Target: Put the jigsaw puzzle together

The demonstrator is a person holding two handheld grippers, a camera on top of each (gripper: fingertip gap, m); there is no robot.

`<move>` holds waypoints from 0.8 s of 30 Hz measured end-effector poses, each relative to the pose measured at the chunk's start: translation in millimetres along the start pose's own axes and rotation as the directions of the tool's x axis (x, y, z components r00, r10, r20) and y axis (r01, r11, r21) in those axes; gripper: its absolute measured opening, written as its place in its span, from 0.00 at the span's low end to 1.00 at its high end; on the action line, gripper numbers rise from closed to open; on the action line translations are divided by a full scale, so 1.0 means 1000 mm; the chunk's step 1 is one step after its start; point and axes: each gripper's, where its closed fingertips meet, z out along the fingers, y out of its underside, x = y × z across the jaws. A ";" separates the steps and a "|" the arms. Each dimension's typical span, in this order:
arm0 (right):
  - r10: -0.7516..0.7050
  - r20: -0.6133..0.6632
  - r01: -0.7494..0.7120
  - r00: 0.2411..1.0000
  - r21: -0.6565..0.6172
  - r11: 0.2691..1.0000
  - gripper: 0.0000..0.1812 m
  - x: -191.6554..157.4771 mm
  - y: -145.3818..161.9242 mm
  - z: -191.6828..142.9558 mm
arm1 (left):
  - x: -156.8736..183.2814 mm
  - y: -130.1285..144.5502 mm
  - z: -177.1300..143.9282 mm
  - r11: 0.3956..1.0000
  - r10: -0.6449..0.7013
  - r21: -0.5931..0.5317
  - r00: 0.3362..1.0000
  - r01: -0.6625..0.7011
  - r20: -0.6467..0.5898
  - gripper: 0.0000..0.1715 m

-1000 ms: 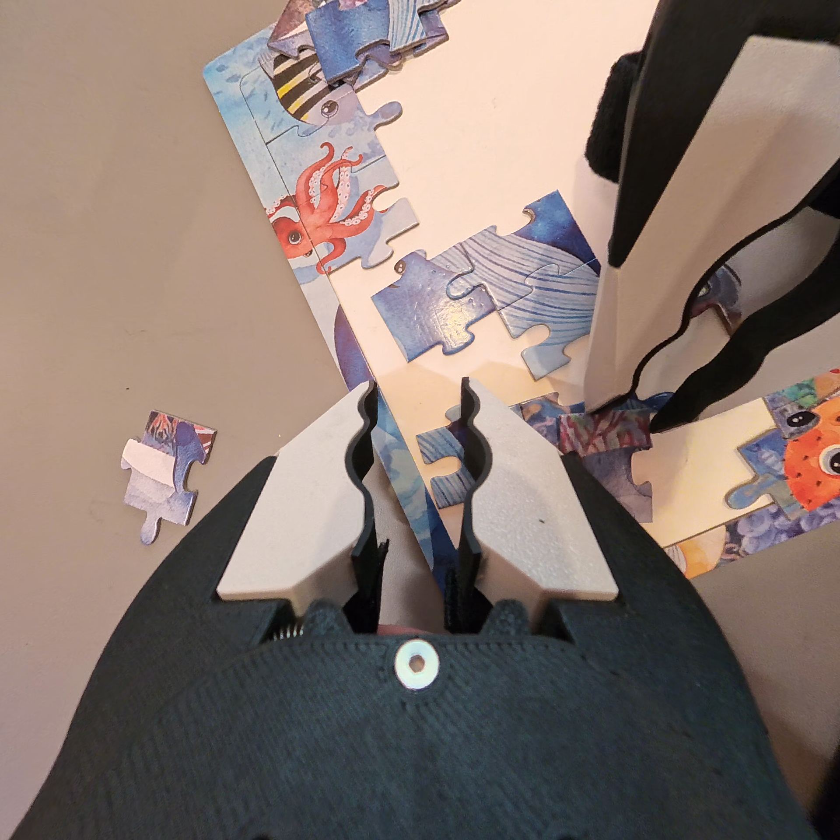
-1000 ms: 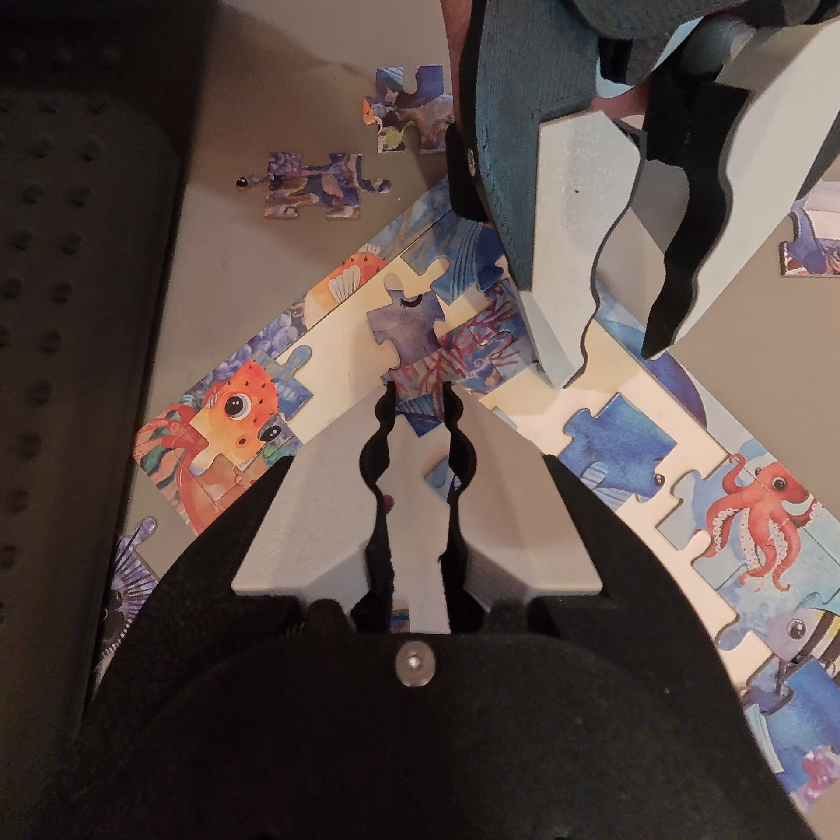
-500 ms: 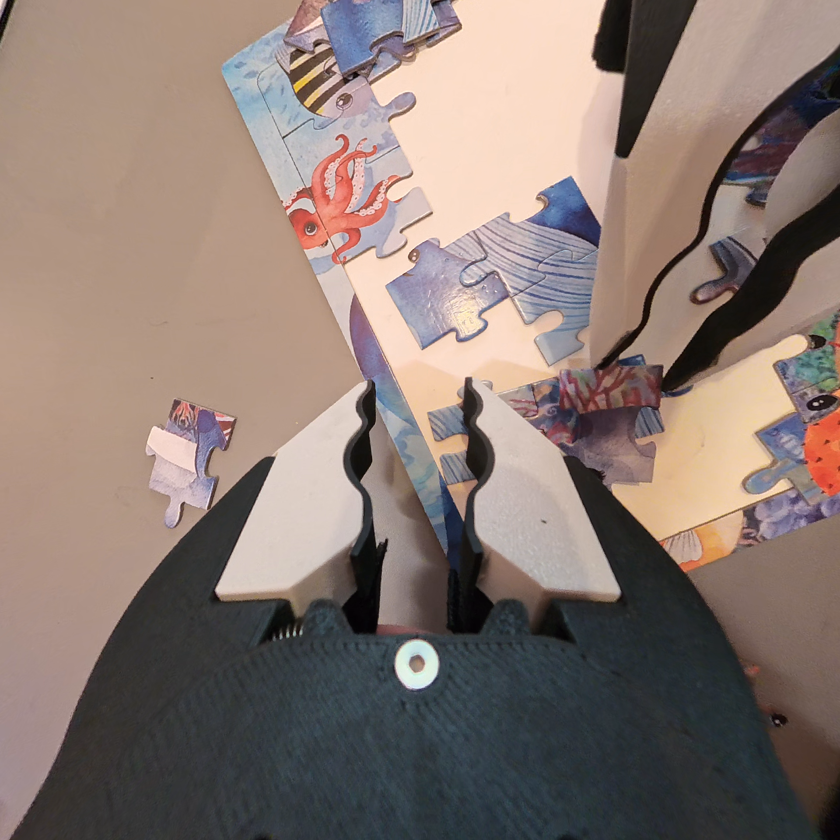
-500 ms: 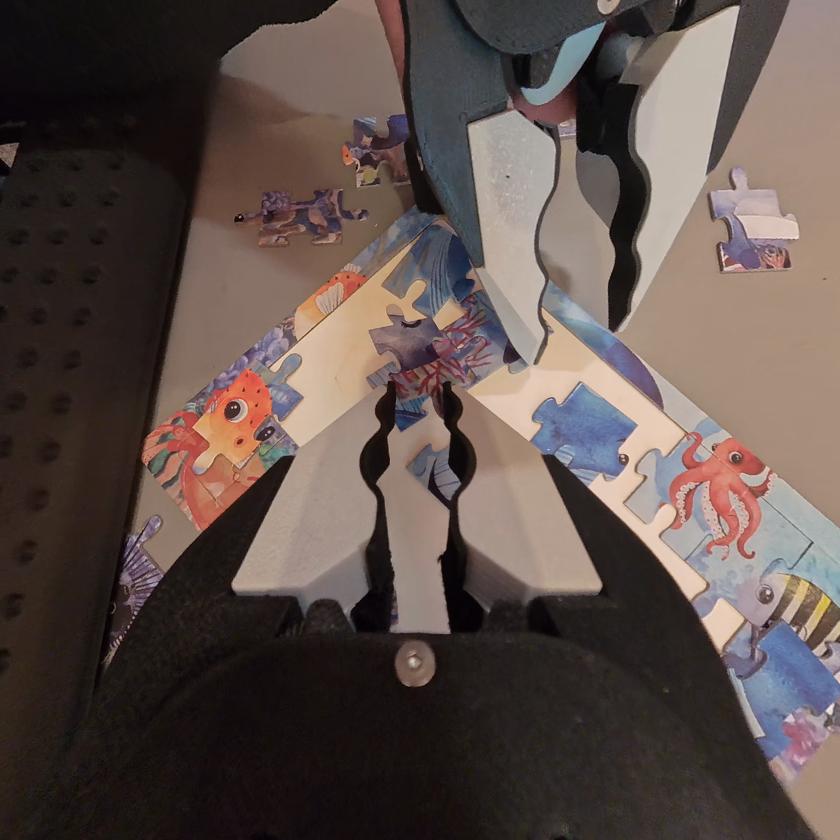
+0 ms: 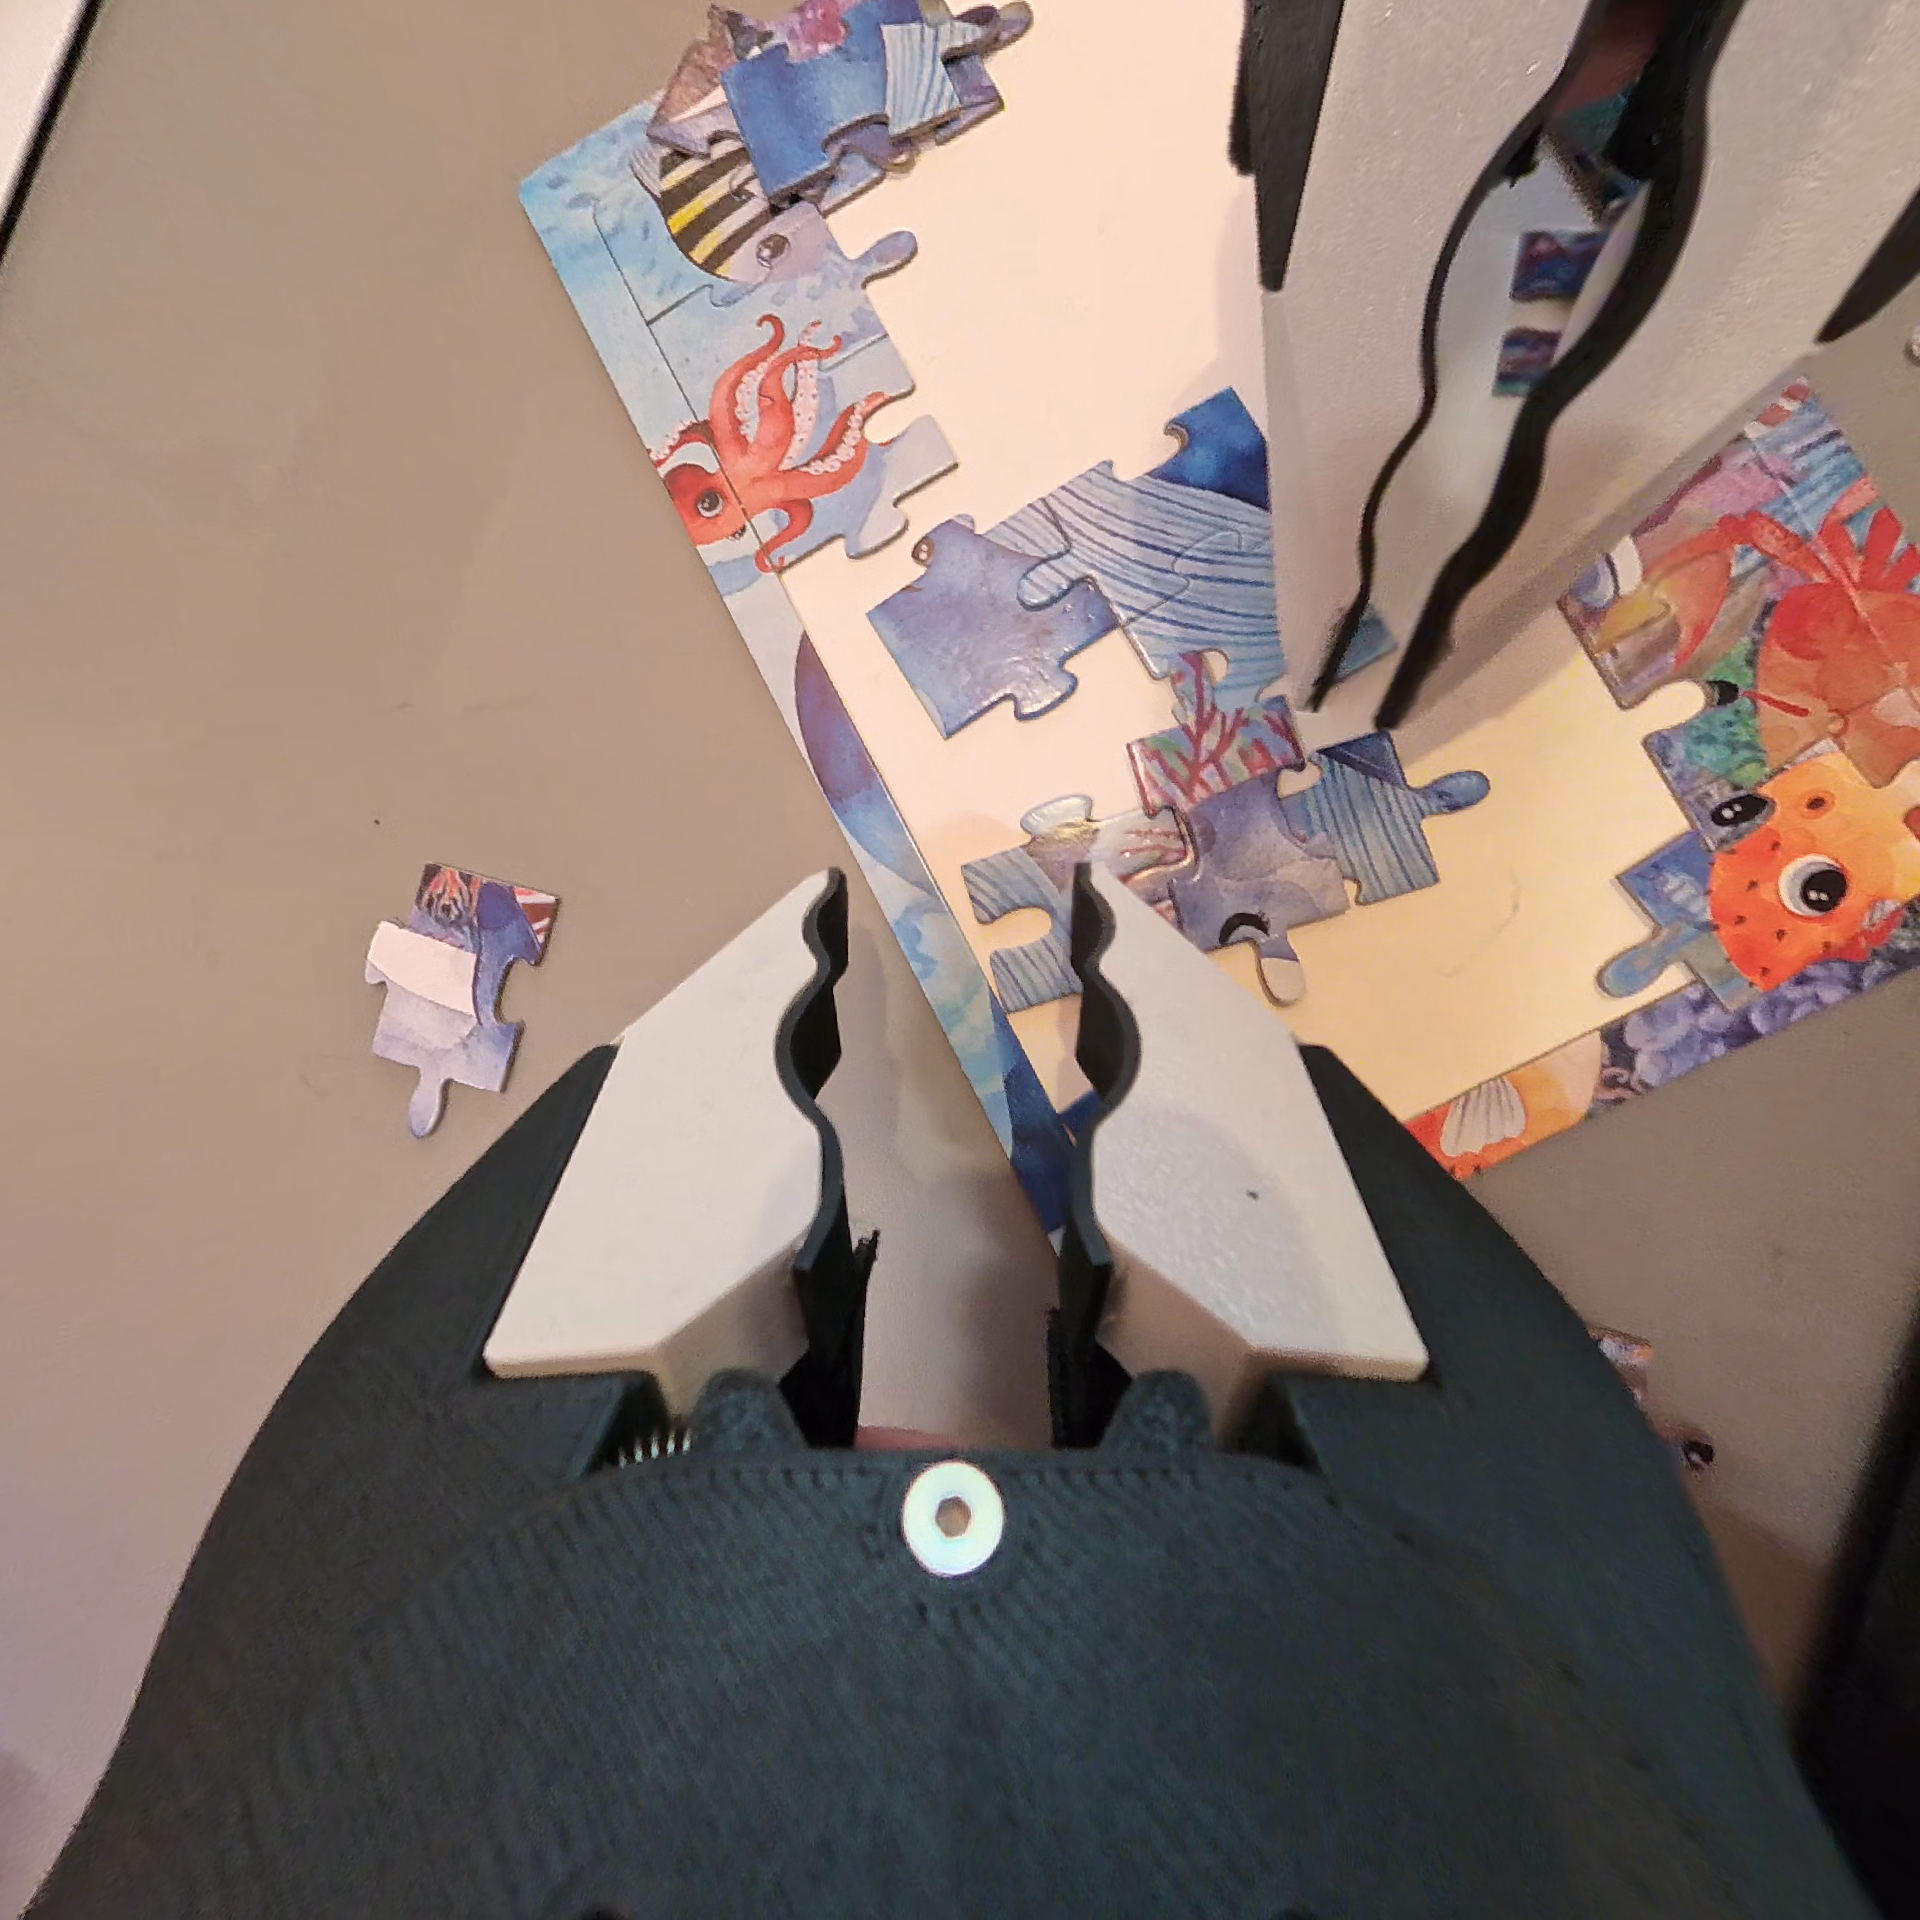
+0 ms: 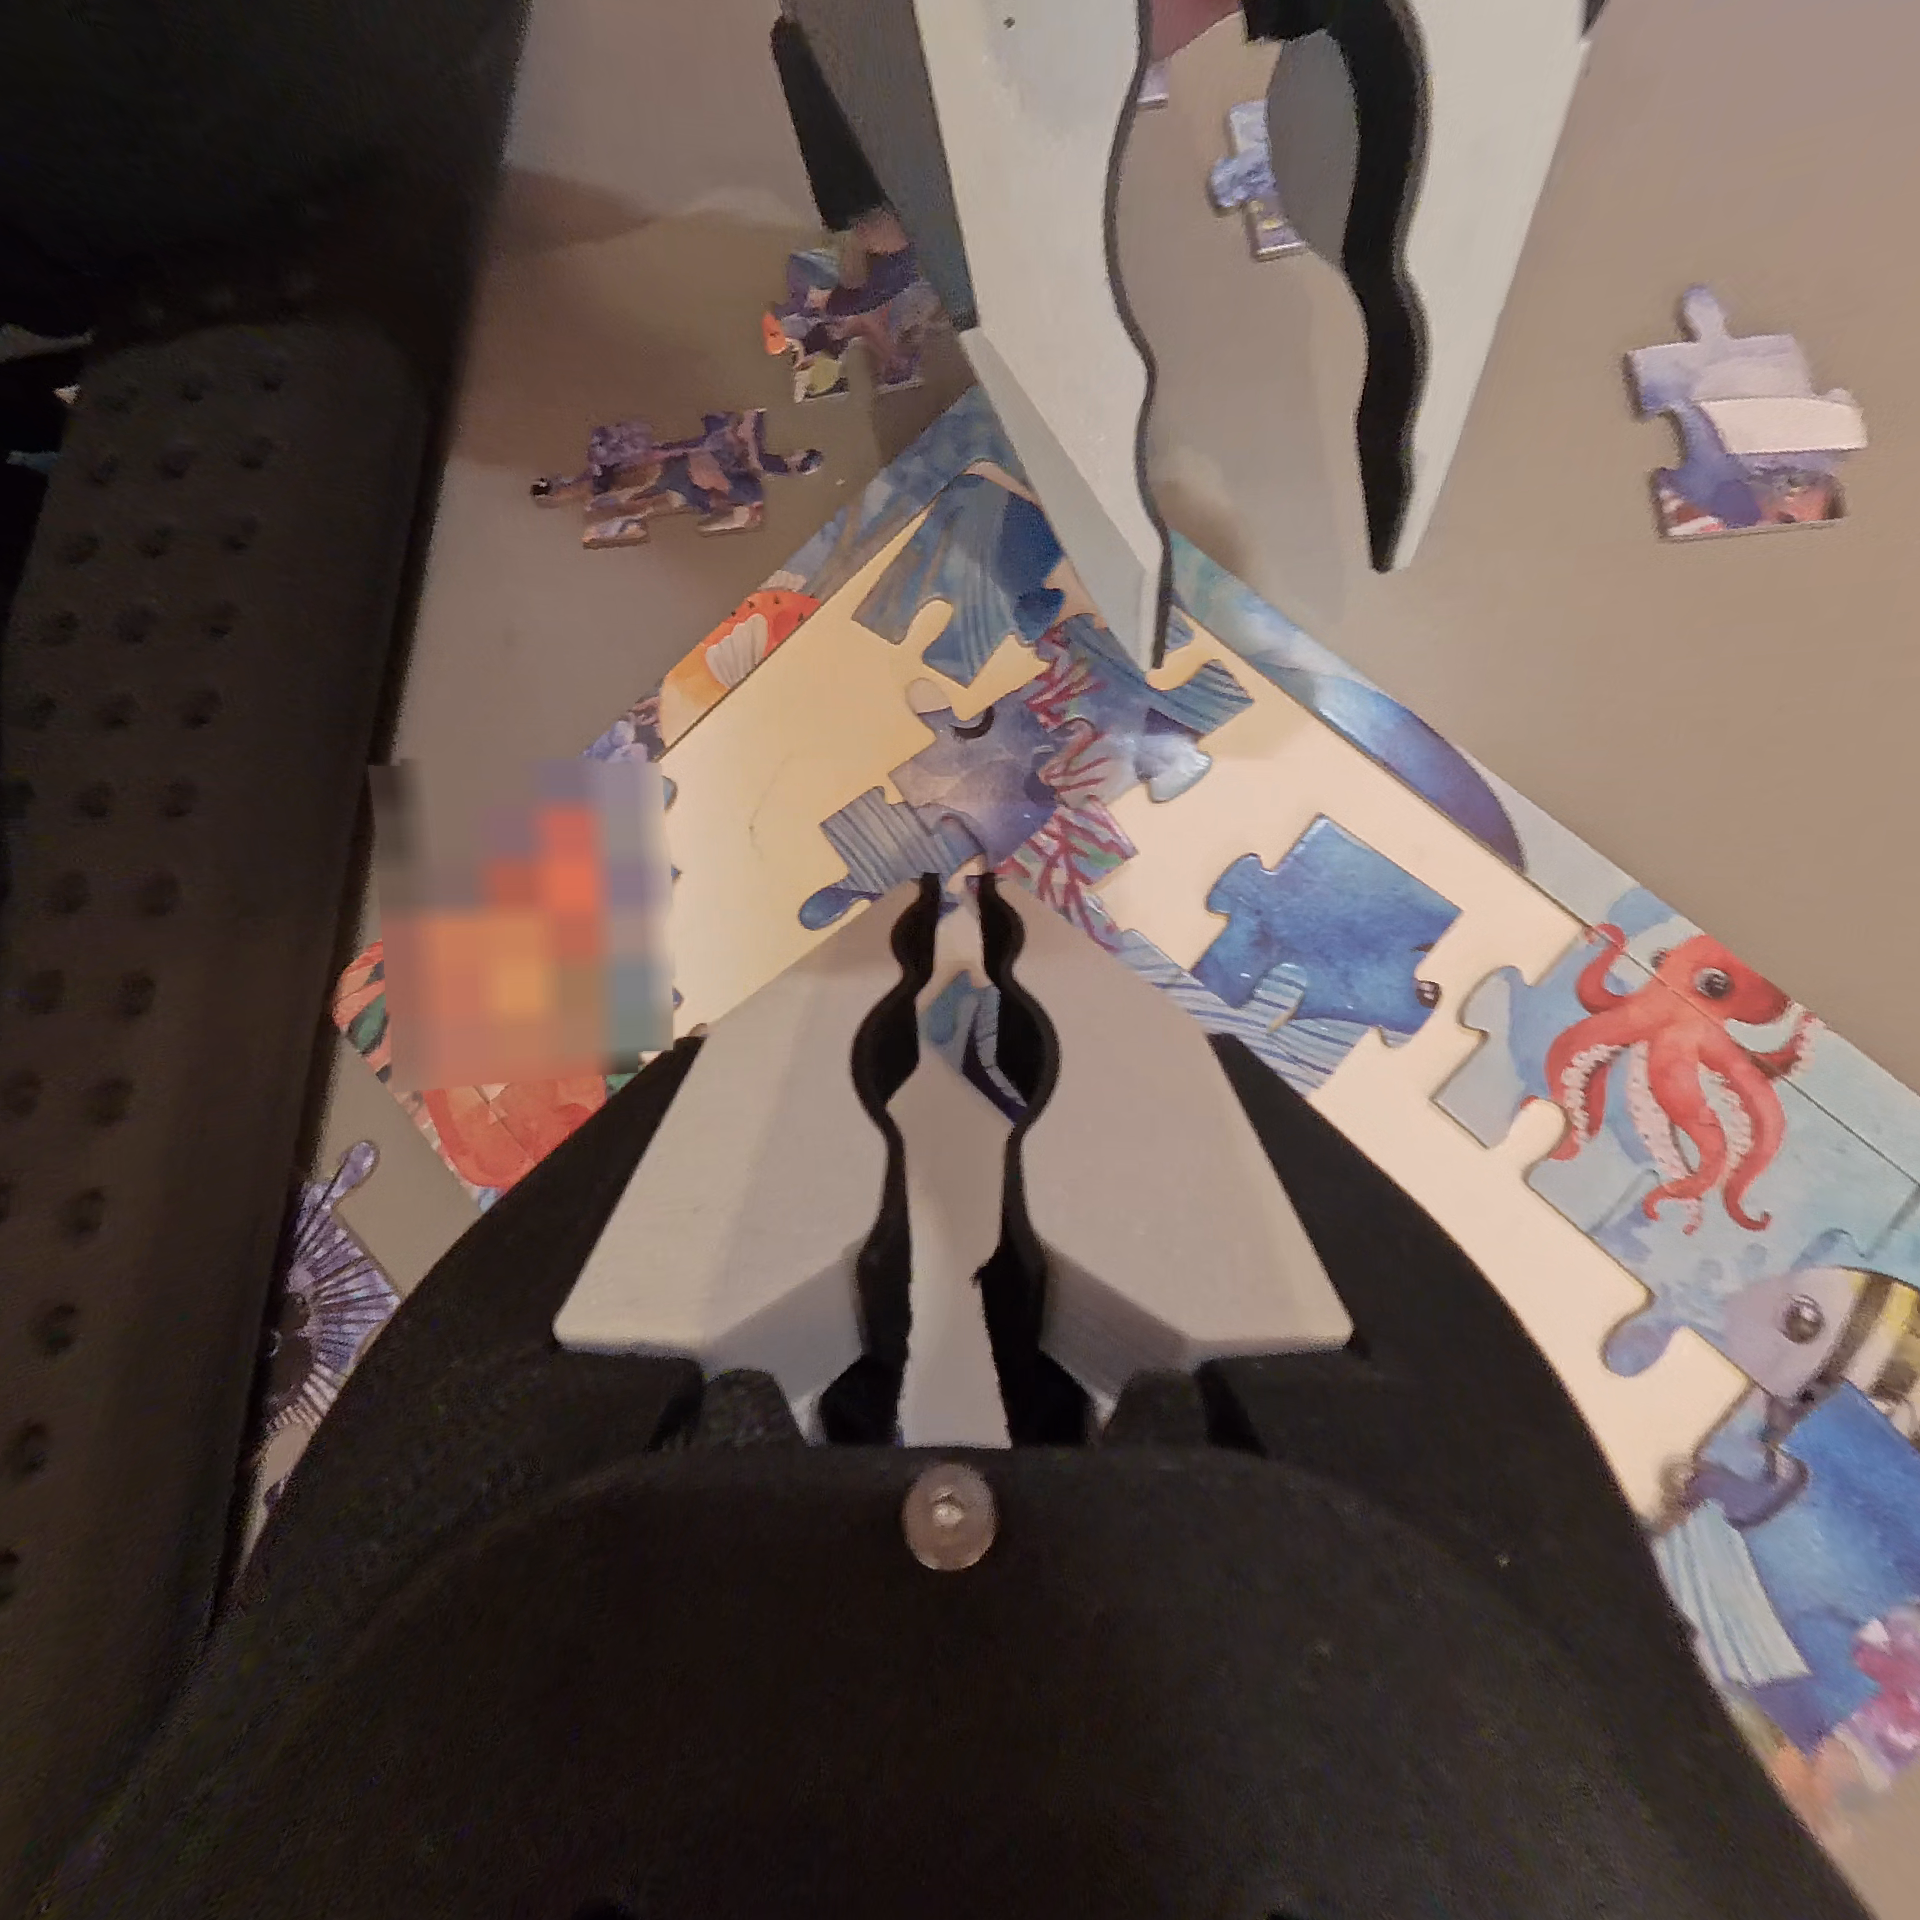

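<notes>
cardboard sea-creature jigsaw puzzle board on the beige worktop, long axis running 11 to 5 o'clock, left gripper jaws narrowly apart, empty, right gripper jaws near-closed, empty, whale-and-coral pieces now joined up versus earlier

Both cameras sit just behind their own fingers and look steeply down, close over the tan tabletop. The left wrist view faces the puzzle tray from its blue-bordered side; the right wrist view meets the same tray from the opposite way. Each catches the red octopus, the cluster of blue and coral pieces, and the other gripper's fingers hanging in from the top.
</notes>
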 end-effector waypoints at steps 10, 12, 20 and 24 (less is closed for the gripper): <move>-0.056 -0.012 0.055 0.998 -0.067 0.996 0.21 -0.007 0.005 0.015 | 0.014 0.006 0.000 0.999 0.015 -0.031 0.998 -0.017 -0.066 0.26; -0.054 -0.029 0.052 0.998 -0.059 0.997 0.21 -0.005 0.002 0.016 | 0.017 0.008 0.001 0.999 0.016 -0.038 0.997 -0.019 -0.075 0.27; -0.014 -0.075 0.011 0.997 -0.040 0.999 0.29 0.007 0.000 0.025 | 0.018 0.012 0.011 0.996 0.024 -0.086 0.997 -0.030 -0.068 0.37; 0.009 -0.069 -0.011 0.998 -0.025 1.000 0.18 0.009 -0.001 0.024 | 0.021 0.010 0.015 0.996 0.024 -0.087 0.997 -0.031 -0.076 0.39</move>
